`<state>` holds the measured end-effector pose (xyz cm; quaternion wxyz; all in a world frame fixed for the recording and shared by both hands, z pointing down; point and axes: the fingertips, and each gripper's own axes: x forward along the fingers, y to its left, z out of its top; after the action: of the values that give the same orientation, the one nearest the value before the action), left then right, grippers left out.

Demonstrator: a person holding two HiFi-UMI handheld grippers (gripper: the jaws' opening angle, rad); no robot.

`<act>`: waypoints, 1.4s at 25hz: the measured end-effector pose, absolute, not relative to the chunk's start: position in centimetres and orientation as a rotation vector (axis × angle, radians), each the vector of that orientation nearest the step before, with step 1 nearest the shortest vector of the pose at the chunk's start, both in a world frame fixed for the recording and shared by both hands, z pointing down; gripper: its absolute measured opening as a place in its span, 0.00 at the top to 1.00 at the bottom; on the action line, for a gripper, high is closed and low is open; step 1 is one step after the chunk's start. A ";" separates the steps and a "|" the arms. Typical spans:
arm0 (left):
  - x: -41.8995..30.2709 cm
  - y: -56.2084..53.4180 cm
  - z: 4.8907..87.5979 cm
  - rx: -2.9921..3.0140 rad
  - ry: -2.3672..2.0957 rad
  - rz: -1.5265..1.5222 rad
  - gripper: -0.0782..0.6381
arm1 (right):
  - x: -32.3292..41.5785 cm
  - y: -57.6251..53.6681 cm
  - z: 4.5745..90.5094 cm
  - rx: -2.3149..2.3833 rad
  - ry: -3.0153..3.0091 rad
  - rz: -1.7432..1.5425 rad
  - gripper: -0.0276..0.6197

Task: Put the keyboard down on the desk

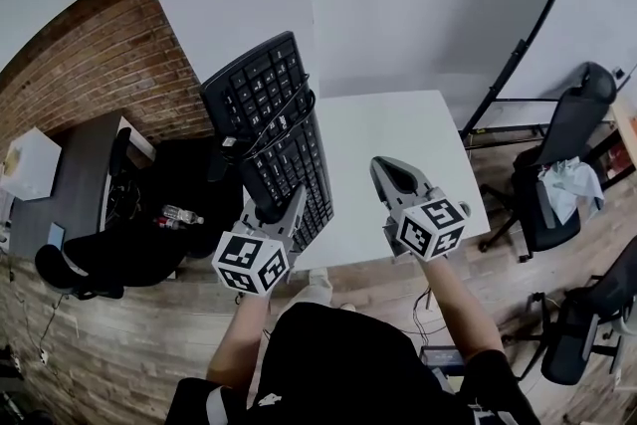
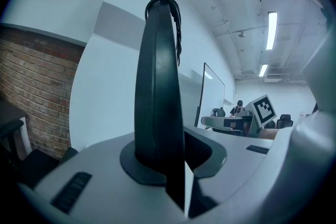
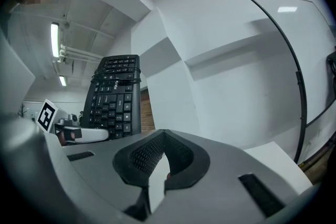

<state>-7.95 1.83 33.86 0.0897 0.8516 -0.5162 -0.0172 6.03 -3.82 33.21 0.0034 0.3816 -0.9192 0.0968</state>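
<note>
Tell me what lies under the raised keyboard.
The keyboard, gripped at its near end by the left claw, hangs tilted over the left edge of the white desk. It covers the desk strip beneath, so anything lying there cannot be seen.

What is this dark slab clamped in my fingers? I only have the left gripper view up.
Observer: It's the black keyboard. The left gripper holds it by its near end.
Operator: Which way do the keys face?
Observer: Toward the right gripper, whose view shows the key rows head-on.
Operator: Is it on the desk yet?
Observer: No. In the head view it stands on end in the grip, by the left edge of the white desk, not lying flat.
Operator: Is my right gripper helping?
Observer: No. It is shut on nothing, off to the side and apart from the keyboard.
</note>
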 end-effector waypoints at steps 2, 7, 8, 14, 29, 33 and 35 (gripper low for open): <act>-8.2 1.4 34.4 2.535 -1.526 -0.047 0.78 | 5.6 -4.3 33.6 1.201 -2.877 0.301 0.90; -8.6 -0.4 35.4 2.530 -1.481 -0.052 0.78 | 5.1 -5.5 34.4 1.208 -2.860 0.301 0.90; -8.8 -1.8 35.5 2.521 -1.470 -0.045 0.78 | 5.0 -6.9 34.6 1.209 -2.850 0.317 0.90; -9.5 -8.9 37.4 2.468 -1.422 0.041 0.78 | 4.0 -14.0 35.8 1.211 -2.806 0.412 0.90; -10.4 -13.0 45.3 2.423 -1.248 0.309 0.78 | 2.0 -18.4 40.3 1.215 -2.700 0.529 0.90; -10.2 -13.7 47.6 2.403 -1.210 0.383 0.78 | 2.1 -18.9 41.8 1.213 -2.667 0.559 0.90; -10.0 -14.0 48.7 2.397 -1.187 0.419 0.78 | 2.1 -19.2 42.6 1.216 -2.649 0.579 0.90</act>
<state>-10.03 -14.00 48.72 0.2152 0.8645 -0.4283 0.1512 2.12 -19.24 42.59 0.0850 0.4077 -0.8881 0.1942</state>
